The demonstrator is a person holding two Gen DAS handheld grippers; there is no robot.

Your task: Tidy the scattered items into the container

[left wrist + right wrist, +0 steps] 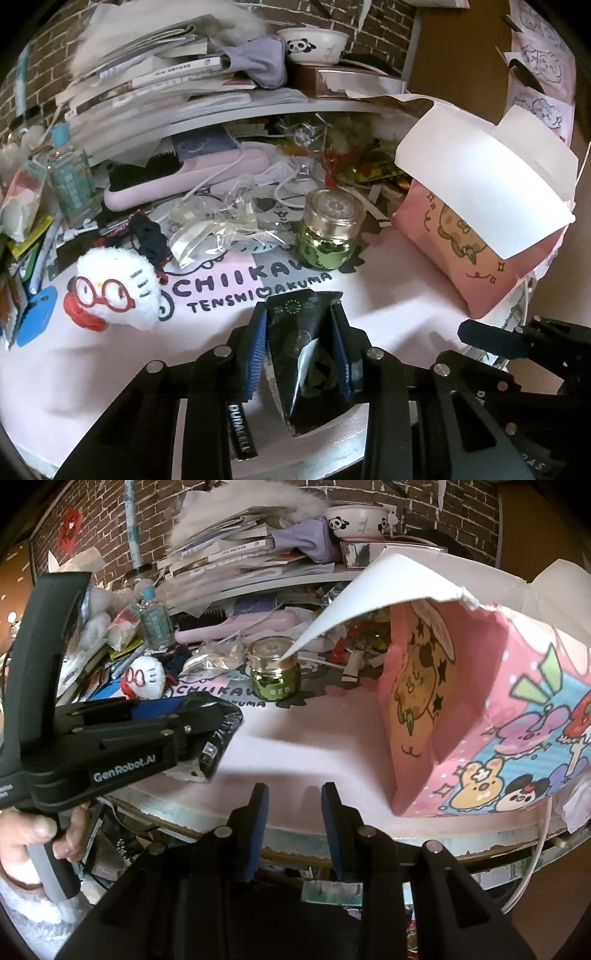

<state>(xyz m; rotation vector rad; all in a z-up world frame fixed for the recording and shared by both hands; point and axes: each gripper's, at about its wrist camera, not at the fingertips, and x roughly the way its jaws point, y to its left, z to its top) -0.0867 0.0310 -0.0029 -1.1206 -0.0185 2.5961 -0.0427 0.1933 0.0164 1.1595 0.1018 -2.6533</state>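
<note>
At the bottom centre of the left wrist view, the left gripper (299,332) is clenched on a black foil packet (306,354), its blue pads pressing both sides; the word DURACELL runs along a strip below the left finger. In the right wrist view the right gripper (293,812) sits at the bottom centre, released and holding nothing, its fingers apart over the table edge. At that view's left, the other tool's body reads GenRobot.AI, held by a hand (33,834). Farther in, the pink mat (221,332) carries the print CHIIKAWA TENSHI AKUMA. At left of it lies a white plush with red glasses (118,295); mid-frame stands a green jar with a gold lid (330,230). At right stands the pink cartoon box (480,236), its white flaps open.
</note>
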